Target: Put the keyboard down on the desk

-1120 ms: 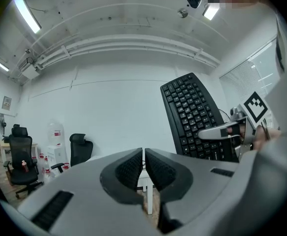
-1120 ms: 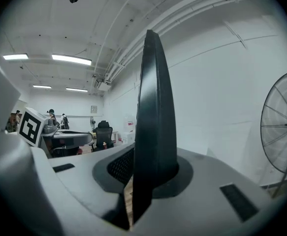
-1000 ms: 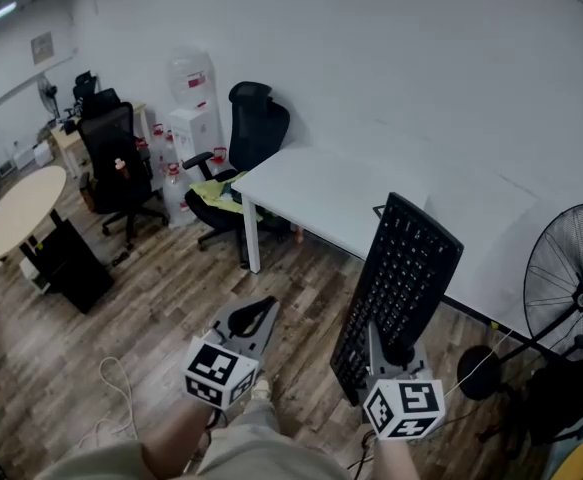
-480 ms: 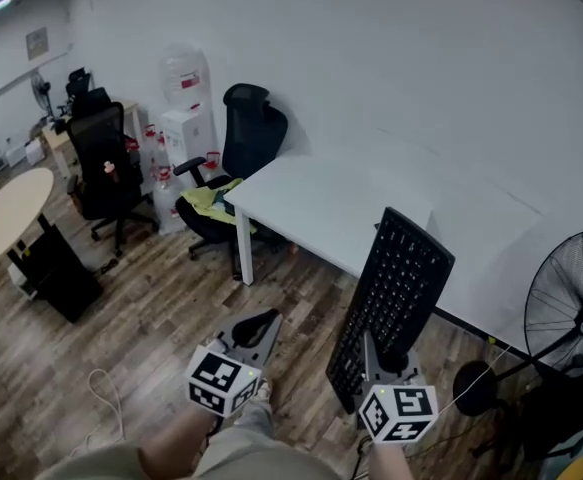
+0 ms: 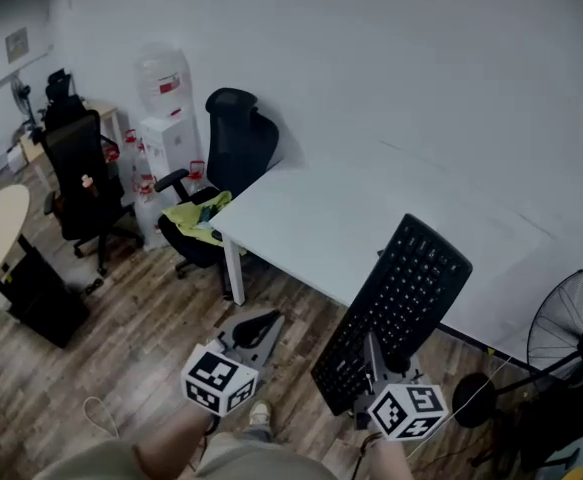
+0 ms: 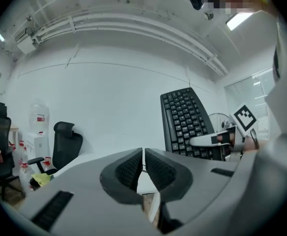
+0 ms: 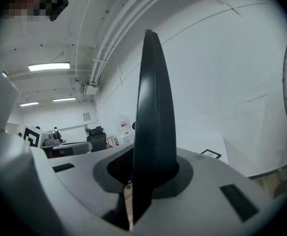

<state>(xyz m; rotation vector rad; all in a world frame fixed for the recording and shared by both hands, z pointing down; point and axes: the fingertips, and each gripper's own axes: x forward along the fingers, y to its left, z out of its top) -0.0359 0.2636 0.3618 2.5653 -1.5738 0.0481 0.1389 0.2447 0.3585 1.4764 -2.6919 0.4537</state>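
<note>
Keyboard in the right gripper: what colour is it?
The keyboard is black all over, keys included; the head view shows it best.

Dim, seemingly soft head view; bright ceiling tubes (image 7: 48, 67) overhead; fisheye edges bend and darken.

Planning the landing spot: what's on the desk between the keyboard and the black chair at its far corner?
The head view shows bare white desk, but for a small dark flat thing beside the keyboard.
</note>
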